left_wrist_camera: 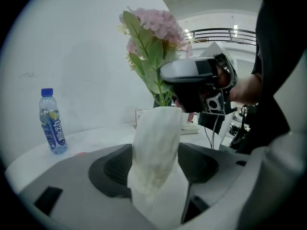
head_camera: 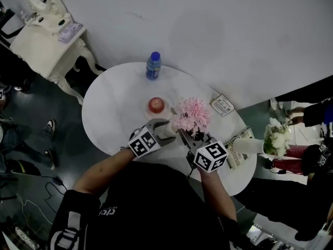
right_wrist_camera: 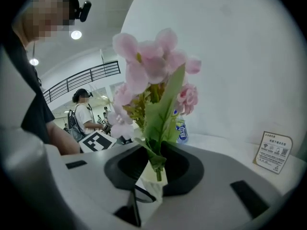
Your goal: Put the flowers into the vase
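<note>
1. A round white table [head_camera: 109,113] fills the middle of the head view.
2. A clear bottle [head_camera: 153,66] with a blue cap and blue label stands upright near the table's top edge, above centre frame.
3. Just below it, a red round thing [head_camera: 156,105] sits on a small white saucer.
4. Right of centre, a white printed card [head_camera: 222,104] stands on the tabletop.
5. Lower right, a booklet [head_camera: 240,149] lies at the table's rim.
6. Upper left, an ornate white side table [head_camera: 47,40] stands on the dark floor.
7. Cables [head_camera: 31,202] trail across the lower left.
</note>
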### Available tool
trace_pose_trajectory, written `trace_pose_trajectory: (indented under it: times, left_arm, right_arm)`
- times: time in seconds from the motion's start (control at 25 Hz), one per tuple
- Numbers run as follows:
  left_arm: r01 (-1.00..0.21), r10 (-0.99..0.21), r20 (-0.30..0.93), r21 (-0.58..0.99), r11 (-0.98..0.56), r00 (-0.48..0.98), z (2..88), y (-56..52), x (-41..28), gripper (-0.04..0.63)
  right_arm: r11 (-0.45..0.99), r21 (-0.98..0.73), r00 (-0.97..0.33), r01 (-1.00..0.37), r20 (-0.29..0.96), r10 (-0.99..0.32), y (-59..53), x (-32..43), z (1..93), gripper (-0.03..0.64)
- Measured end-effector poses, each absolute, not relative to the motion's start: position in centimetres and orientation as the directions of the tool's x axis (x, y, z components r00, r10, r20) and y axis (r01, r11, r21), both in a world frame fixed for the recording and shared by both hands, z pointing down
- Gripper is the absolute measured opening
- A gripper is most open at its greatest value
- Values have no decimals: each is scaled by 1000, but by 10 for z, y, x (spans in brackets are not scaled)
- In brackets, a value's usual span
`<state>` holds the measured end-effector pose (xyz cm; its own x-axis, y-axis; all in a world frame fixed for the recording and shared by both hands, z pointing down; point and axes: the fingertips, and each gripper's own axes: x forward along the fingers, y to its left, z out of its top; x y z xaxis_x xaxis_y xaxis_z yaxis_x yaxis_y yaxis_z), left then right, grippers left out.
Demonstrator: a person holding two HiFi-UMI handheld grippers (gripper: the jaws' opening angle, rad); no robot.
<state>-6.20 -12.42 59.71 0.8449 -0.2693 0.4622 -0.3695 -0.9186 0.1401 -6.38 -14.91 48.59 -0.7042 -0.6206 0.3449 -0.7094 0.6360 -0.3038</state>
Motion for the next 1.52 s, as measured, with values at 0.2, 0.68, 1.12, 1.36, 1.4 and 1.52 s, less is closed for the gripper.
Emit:
trace_pose_trajectory:
  times: [0.2, 0.68, 1.12, 1.36, 1.4, 1.52]
  left_arm:
    - [-367, -268, 462, 138, -920, 845, 597, -125, -60, 301]
    - [-361, -262, 461, 140, -922, 848, 597, -124, -60, 301]
    - [-362, -263, 460, 140, -922, 848, 597, -123, -62, 301]
    - [-363, -264, 458, 142, -921, 849, 597, -124, -60, 301]
    - [-363, -263, 458, 143, -921, 849, 597, -124, -60, 301]
    - [-363, -264, 458, 141, -921, 849, 598, -124, -60, 301]
  right_arm:
    - [641, -298, -704, -708, 373, -604, -147, -65, 498, 97]
    - [656, -306, -716, -690, 414, -561, -143, -75, 517, 98]
    - [668, -343, -745, -660, 410, -525, -137, -76, 518, 100]
    - [681, -380, -775, -626, 402, -487, -131, -74, 516, 136]
    - [684, -385, -779, -620, 404, -479, -130, -74, 517, 145]
    - [688, -392, -785, -611, 414, -461, -127, -73, 520, 163]
